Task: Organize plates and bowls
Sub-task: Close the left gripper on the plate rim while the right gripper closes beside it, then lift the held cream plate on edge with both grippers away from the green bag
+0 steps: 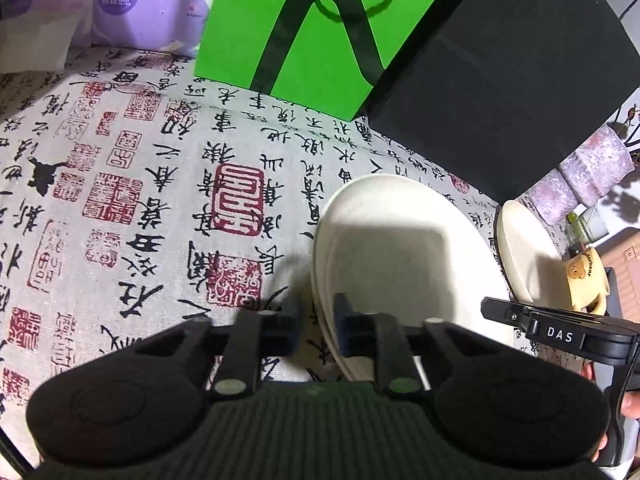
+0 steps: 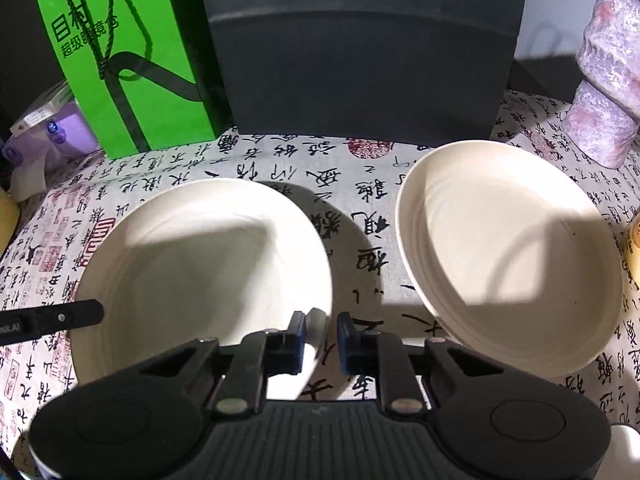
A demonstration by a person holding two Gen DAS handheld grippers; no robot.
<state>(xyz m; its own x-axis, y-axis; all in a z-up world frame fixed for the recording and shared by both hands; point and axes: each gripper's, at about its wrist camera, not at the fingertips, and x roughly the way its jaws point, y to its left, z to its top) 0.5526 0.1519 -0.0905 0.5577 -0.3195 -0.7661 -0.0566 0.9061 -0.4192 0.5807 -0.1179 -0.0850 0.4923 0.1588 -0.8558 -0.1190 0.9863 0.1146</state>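
A white plate [image 1: 400, 248] lies on the calligraphy tablecloth [image 1: 140, 200]. My left gripper [image 1: 318, 314] is shut on the plate's left rim, which stands between its blue pads. In the right wrist view the same plate [image 2: 200, 264] fills the left half, and my right gripper [image 2: 322, 334] is shut on its right rim. The left gripper's finger [image 2: 72, 318] shows at the plate's far left edge. A second white dish, deeper like a bowl [image 2: 508, 256], sits just to the right, apart from the plate; it also shows as the bowl [image 1: 524, 252] in the left wrist view.
A green paper bag [image 1: 304, 36] and a black box [image 1: 500, 80] stand close behind the dishes. Purple tissue packs [image 1: 132, 12] lie at the back left. A pinkish mottled bundle [image 2: 604, 80] stands at the back right. A cream mug [image 1: 584, 280] sits beyond the bowl.
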